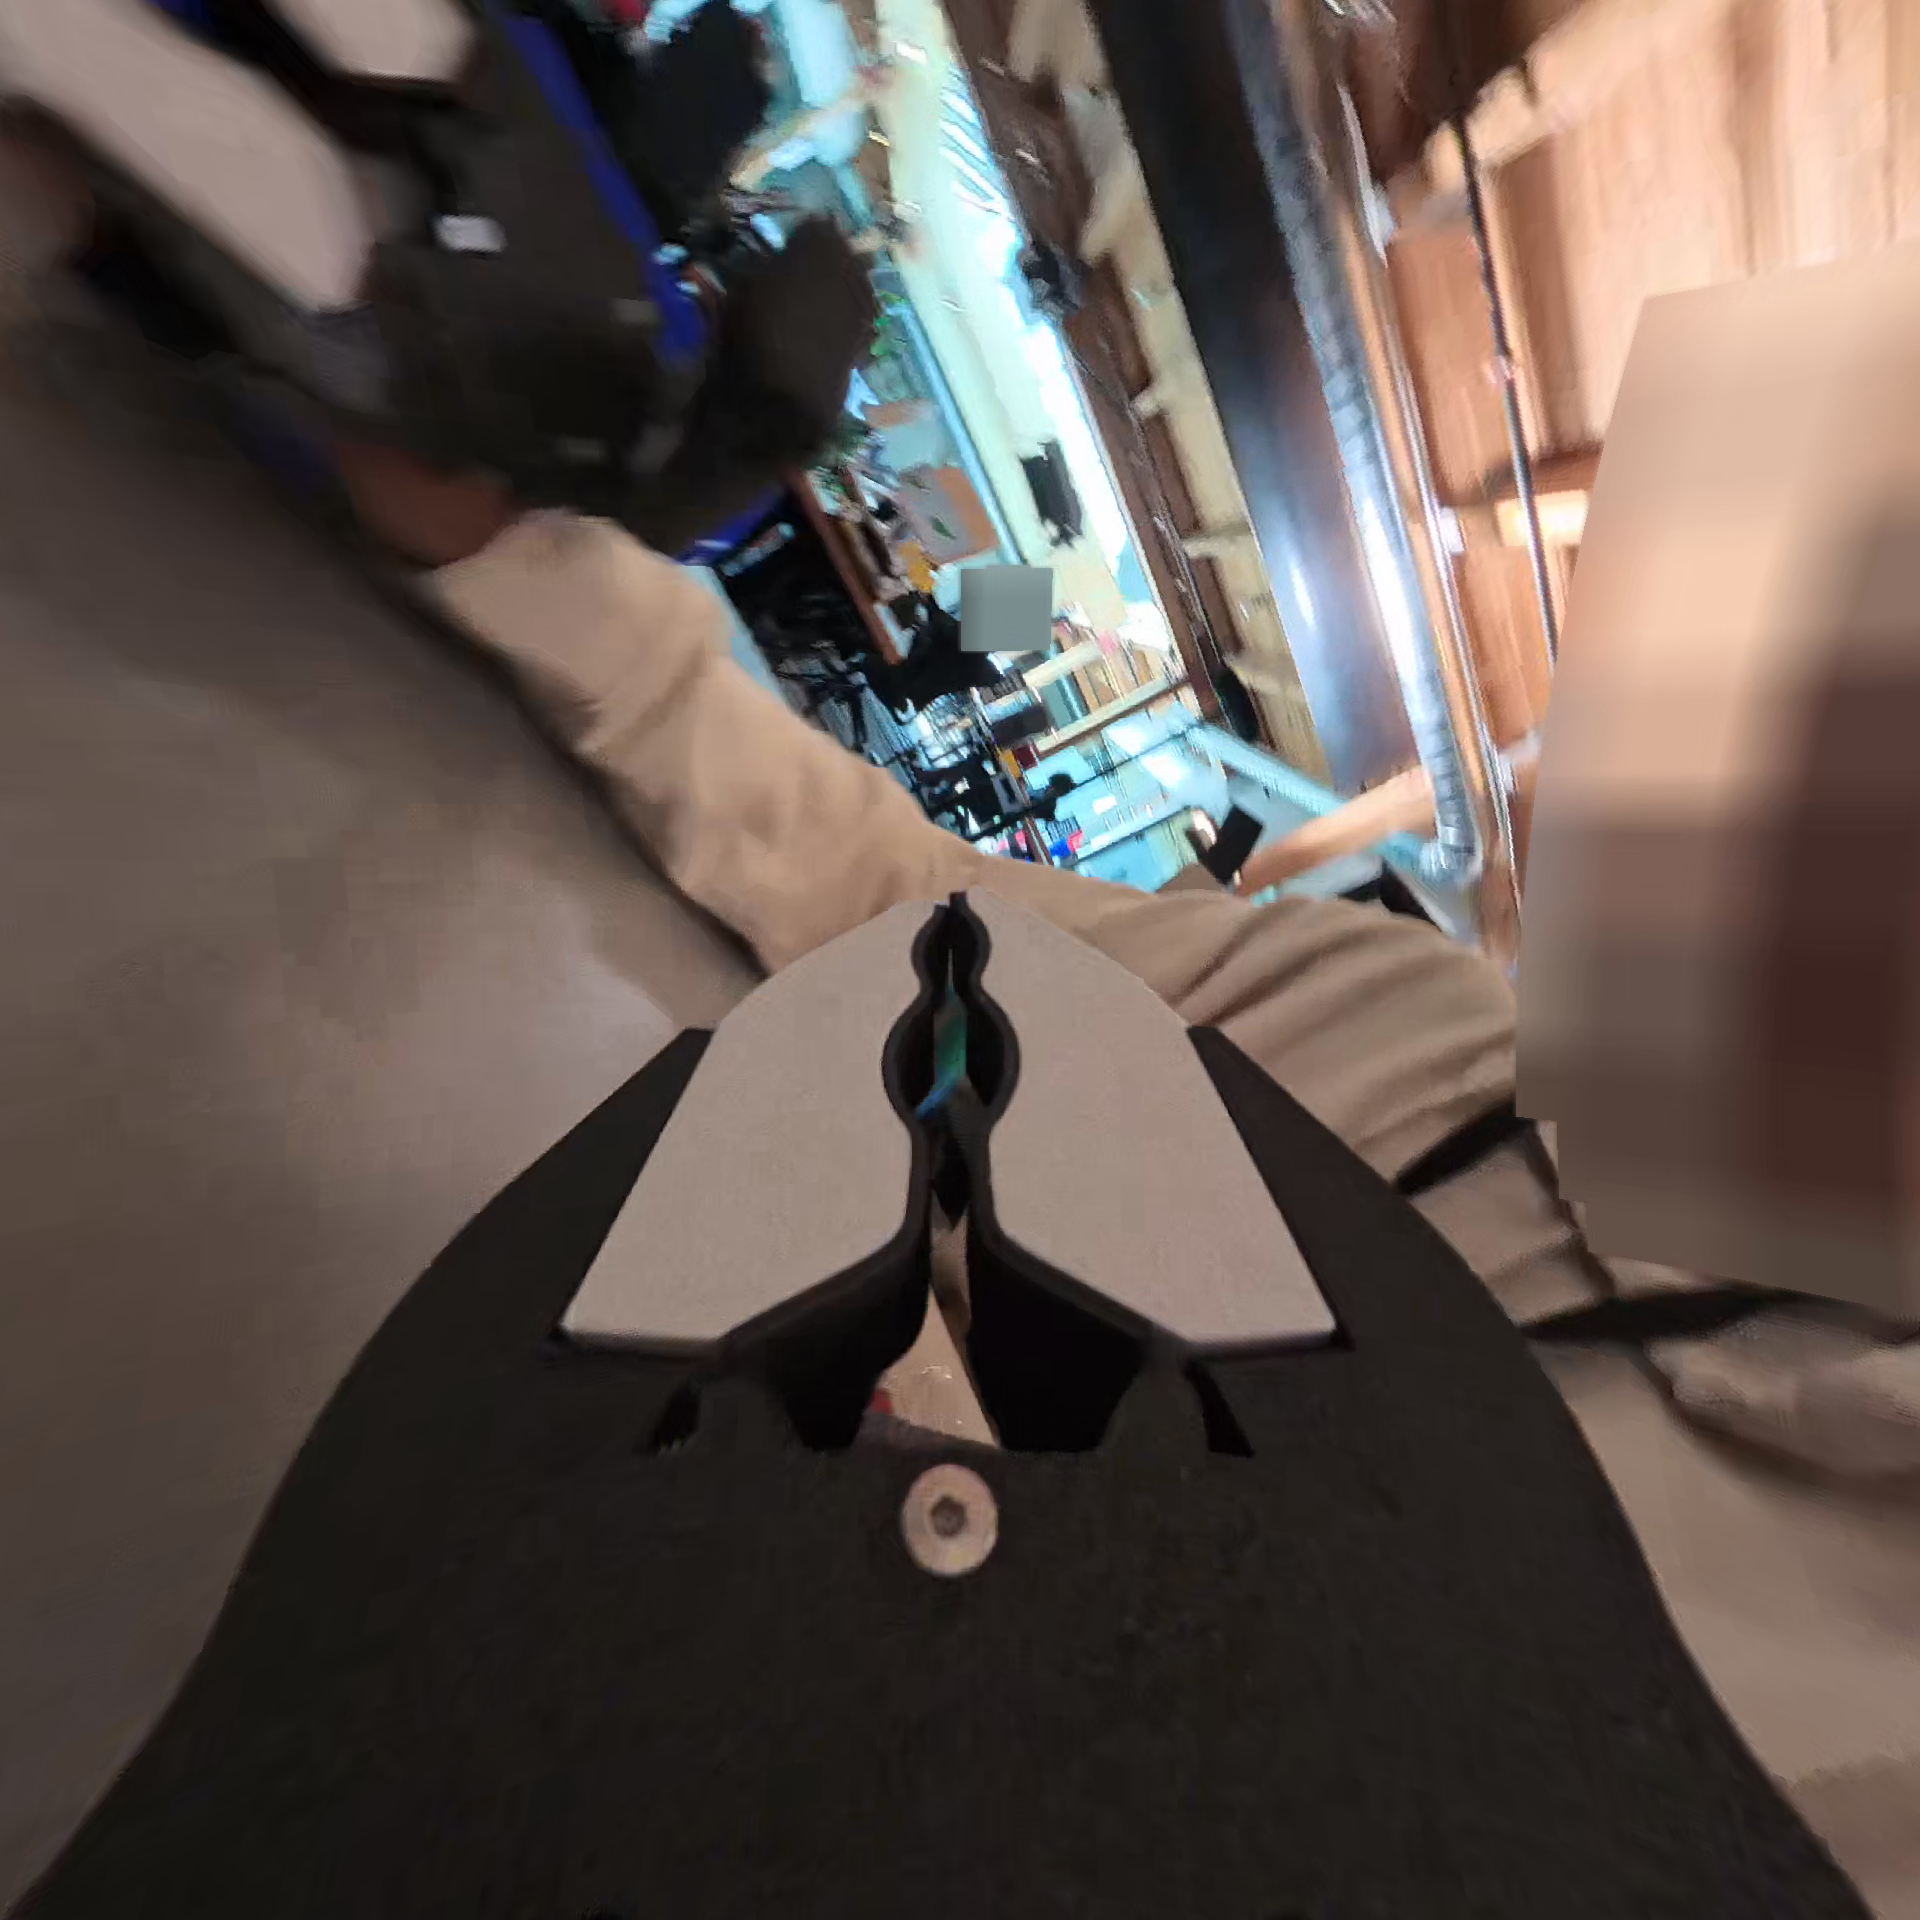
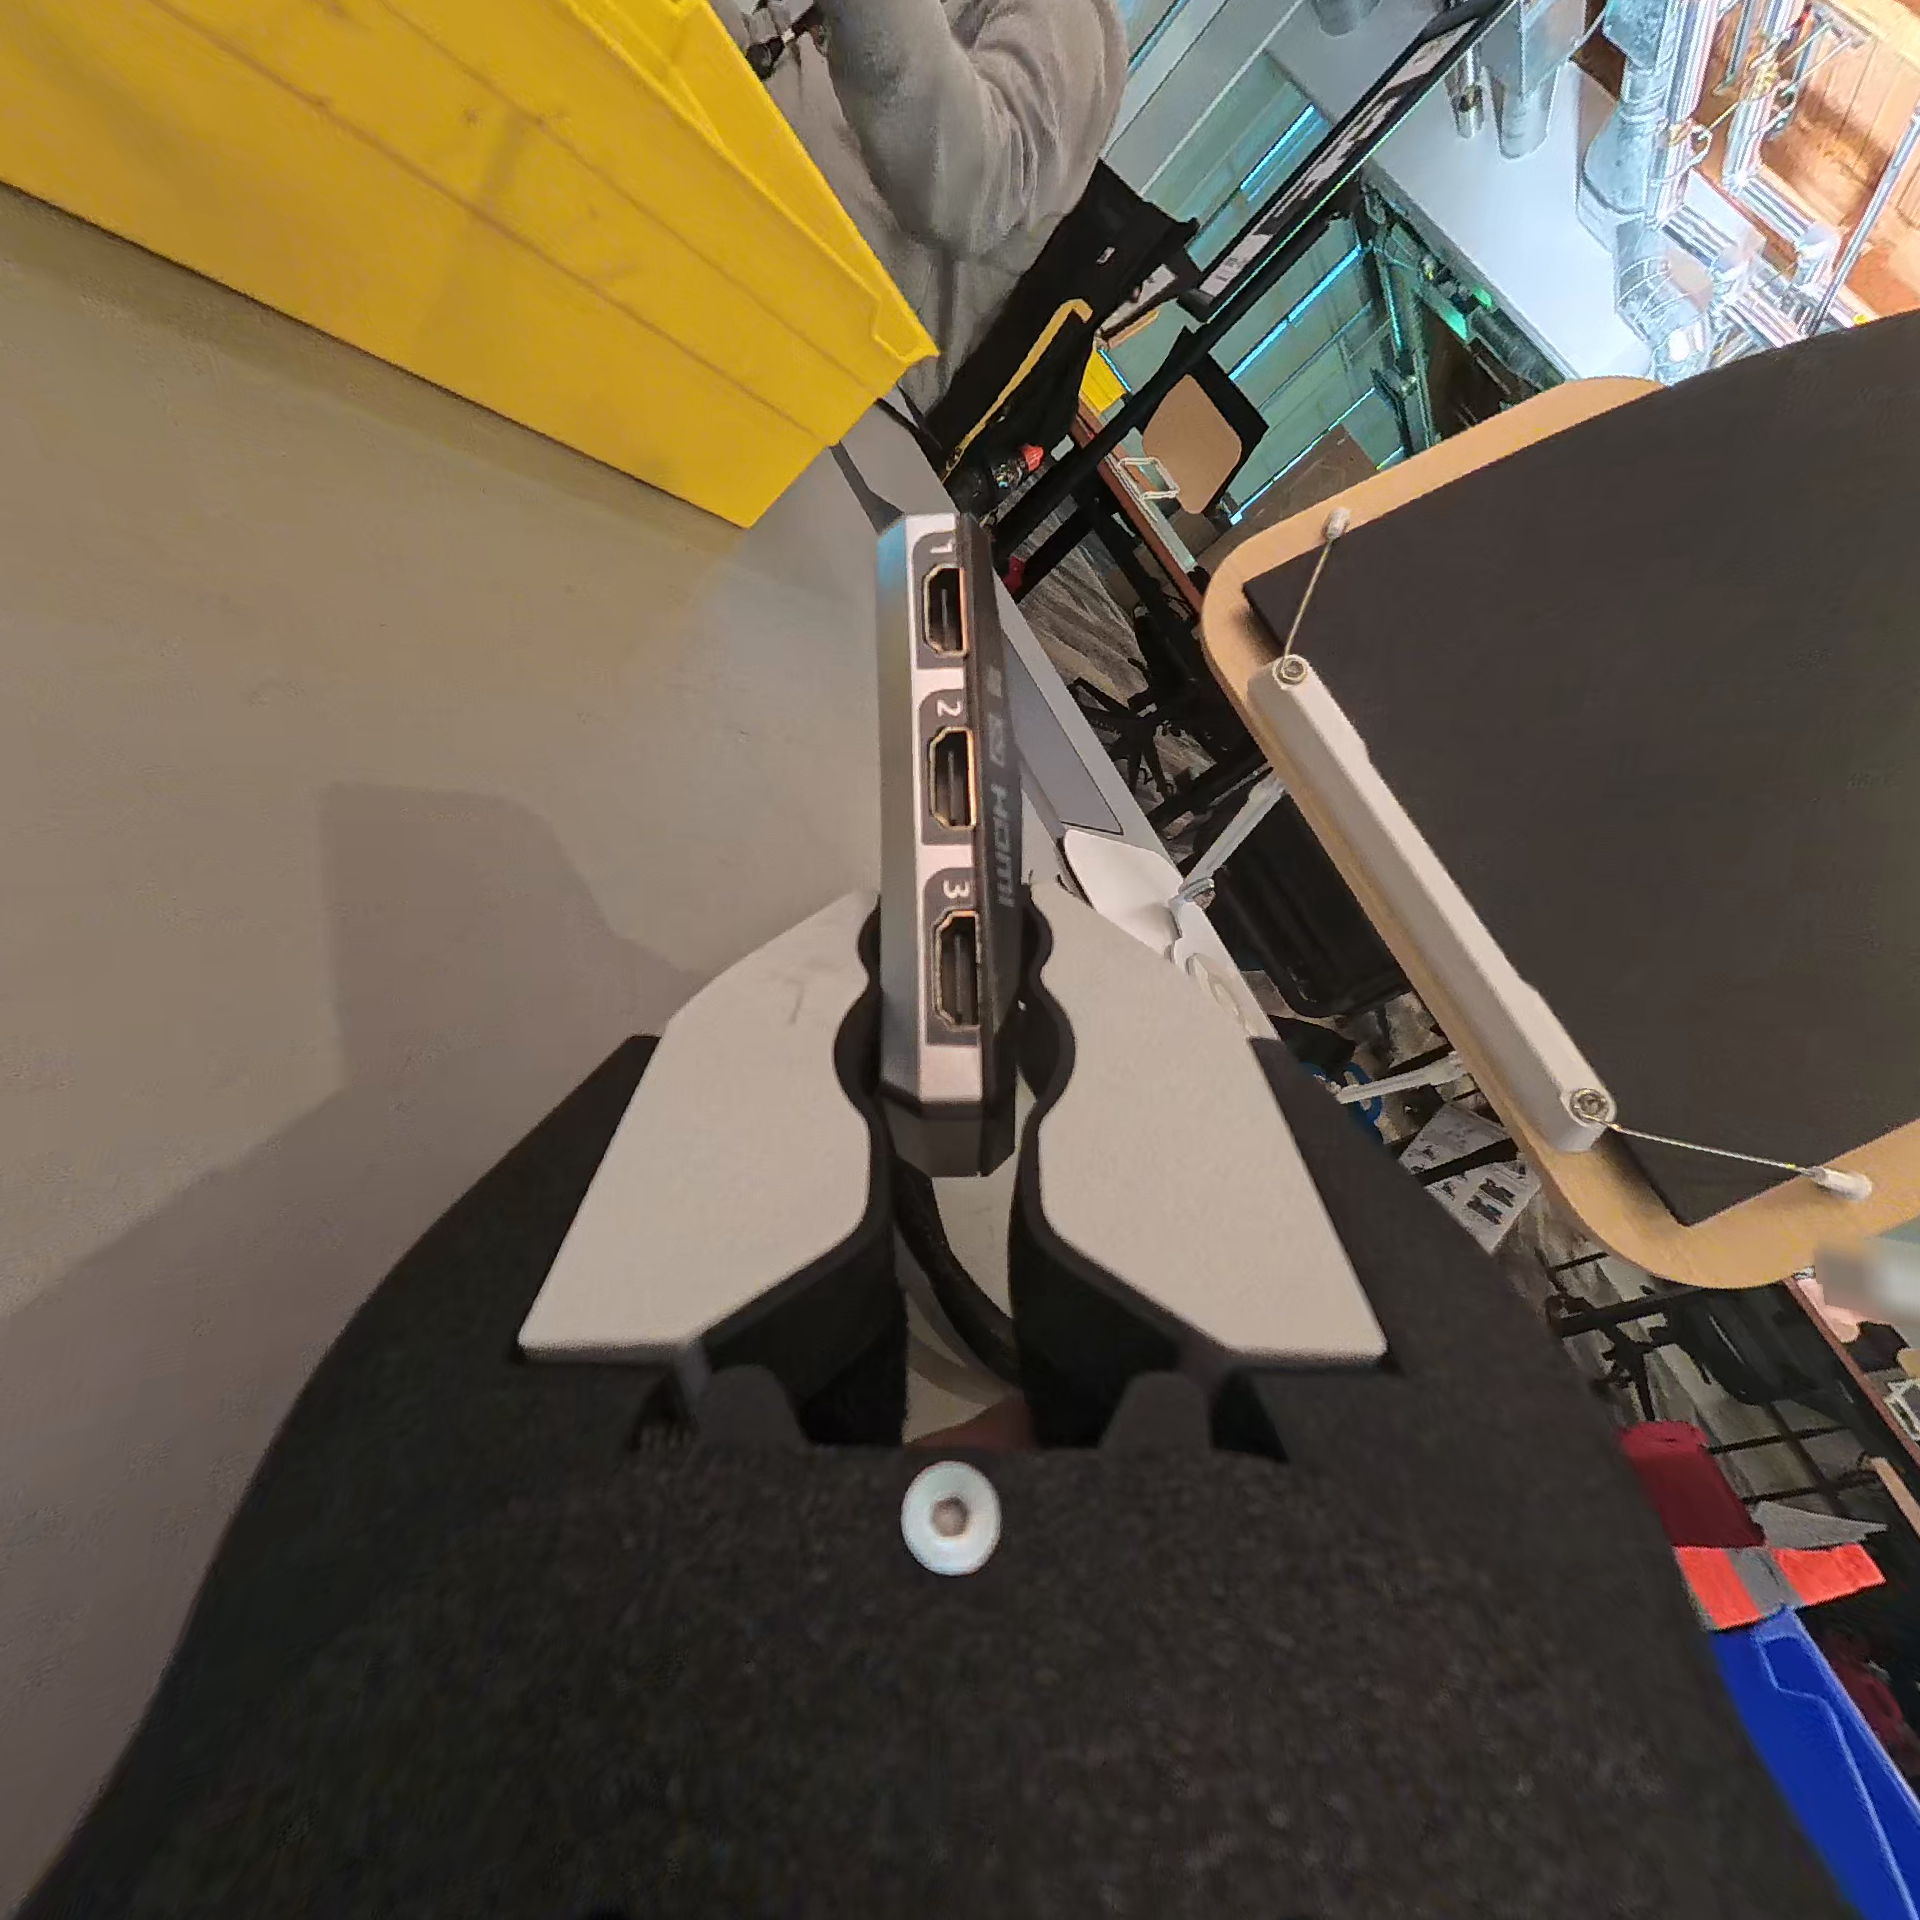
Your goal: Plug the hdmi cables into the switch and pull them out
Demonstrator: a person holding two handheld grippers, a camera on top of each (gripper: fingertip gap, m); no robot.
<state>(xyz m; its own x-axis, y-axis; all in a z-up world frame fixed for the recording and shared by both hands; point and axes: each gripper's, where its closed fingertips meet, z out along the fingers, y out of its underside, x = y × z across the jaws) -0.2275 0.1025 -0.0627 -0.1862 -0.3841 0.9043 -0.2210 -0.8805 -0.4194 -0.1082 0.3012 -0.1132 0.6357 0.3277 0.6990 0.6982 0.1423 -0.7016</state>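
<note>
My right gripper is shut on the grey HDMI switch. It holds the switch on edge above the table, with both pads pressed on its flat sides at the near end. Three empty ports face me in a row; the nearest port sits between the fingertips. A dark cable runs from the switch's near end down between the fingers. My left gripper is shut, its tips touching, and points at a person's beige sleeve. No HDMI plug shows in either view.
A yellow bin stands on the grey table at the far left. A black board with a tan rim hangs at the right. A person in a grey top stands behind. The left wrist view is blurred. The gap from one gripper's tips to the other's is roughly 25 cm.
</note>
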